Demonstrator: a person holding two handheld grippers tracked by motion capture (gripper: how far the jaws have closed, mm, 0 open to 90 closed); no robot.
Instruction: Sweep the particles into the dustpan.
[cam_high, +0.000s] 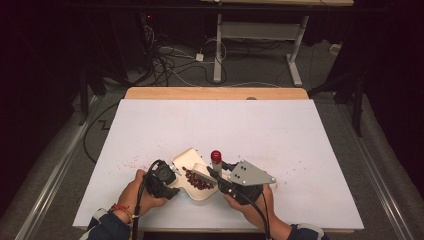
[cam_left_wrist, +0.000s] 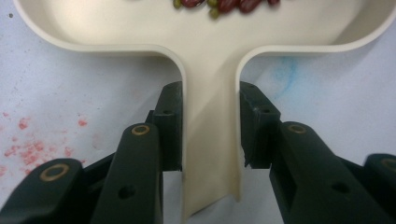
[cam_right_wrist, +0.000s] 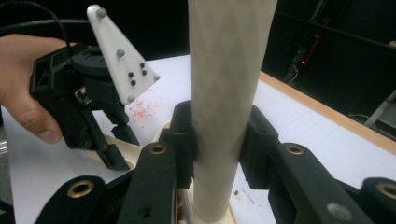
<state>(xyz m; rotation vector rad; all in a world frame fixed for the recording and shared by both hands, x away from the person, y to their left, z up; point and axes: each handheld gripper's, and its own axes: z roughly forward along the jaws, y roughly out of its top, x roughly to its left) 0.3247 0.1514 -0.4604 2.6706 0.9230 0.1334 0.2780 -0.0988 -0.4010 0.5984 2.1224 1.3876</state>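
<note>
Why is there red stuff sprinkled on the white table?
Reddish specks lie scattered over the white table left of the cream plastic tray, like stains or crumbs from the dark red beans inside it. More faint specks dot the right side. The beans themselves sit inside the tray.

Left hand-held gripper (cam_high: 169, 181) grips a cream tray (cam_high: 186, 158) holding what look like red beans (cam_high: 197, 181).
</note>
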